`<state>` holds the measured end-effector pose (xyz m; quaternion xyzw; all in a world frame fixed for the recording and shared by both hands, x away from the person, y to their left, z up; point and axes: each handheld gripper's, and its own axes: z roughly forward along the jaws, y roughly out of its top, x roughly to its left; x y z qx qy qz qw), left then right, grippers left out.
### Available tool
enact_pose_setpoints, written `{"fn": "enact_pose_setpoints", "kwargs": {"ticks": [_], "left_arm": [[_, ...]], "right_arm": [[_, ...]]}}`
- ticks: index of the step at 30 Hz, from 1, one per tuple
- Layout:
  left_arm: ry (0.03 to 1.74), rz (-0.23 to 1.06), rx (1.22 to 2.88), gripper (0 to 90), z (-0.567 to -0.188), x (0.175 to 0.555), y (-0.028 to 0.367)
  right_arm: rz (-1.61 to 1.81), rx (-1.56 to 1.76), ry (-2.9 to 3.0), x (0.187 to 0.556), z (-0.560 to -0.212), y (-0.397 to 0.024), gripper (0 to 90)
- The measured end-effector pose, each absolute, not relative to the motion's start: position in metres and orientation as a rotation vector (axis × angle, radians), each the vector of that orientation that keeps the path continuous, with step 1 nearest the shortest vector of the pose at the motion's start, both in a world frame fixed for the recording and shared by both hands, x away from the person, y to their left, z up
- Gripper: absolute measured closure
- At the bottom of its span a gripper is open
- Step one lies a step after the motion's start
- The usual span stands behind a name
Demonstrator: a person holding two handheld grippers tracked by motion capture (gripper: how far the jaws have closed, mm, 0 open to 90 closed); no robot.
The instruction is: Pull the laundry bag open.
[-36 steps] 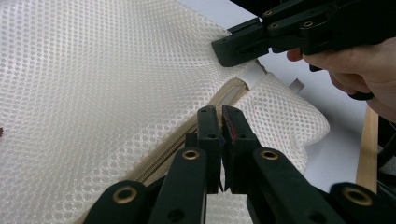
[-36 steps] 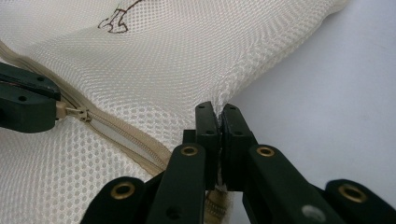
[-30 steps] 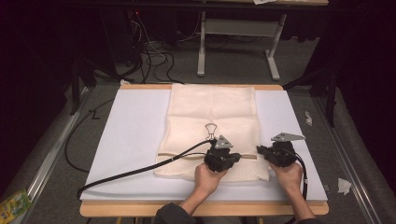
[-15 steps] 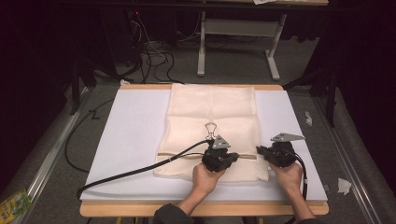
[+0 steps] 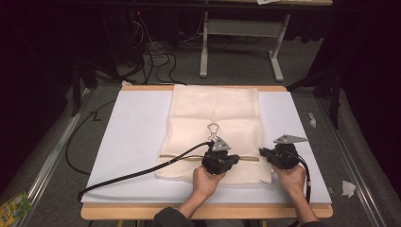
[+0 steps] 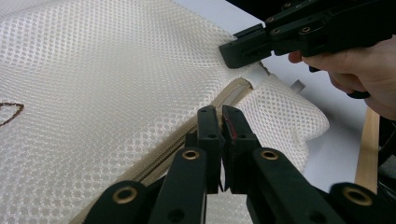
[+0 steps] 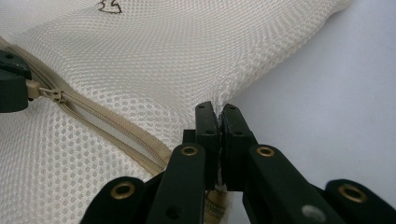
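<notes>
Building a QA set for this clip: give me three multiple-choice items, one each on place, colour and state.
1. Where does the mesh bag lie?
A. On the floor
B. Over a chair
C. On the white board

2. What colour is the bag?
A. Cream
B. Blue
C. Black

3. What state is the left claw in?
A. Wide open above the bag
B. Shut on the zip pull
C. Set down beside the board

Answers:
1. C: the mesh bag lies flat on the white board.
2. A: its netting is cream in every view.
3. B: the left claw is closed, and the right gripper view shows the zip pull pinched in it.
</notes>
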<state>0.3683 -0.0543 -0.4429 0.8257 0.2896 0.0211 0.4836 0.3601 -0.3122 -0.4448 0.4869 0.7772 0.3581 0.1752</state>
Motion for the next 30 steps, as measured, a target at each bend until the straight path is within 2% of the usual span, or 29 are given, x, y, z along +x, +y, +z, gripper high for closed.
{"fn": "enact_pose_setpoints", "kwargs": {"ticks": [30], "left_arm": [[0.736, 0.082, 1.945, 87.1, -0.436, 0.366, -0.018]], "right_arm": [[0.988, 1.369, 2.216, 0.366, -0.443, -0.303, 88.6]]}}
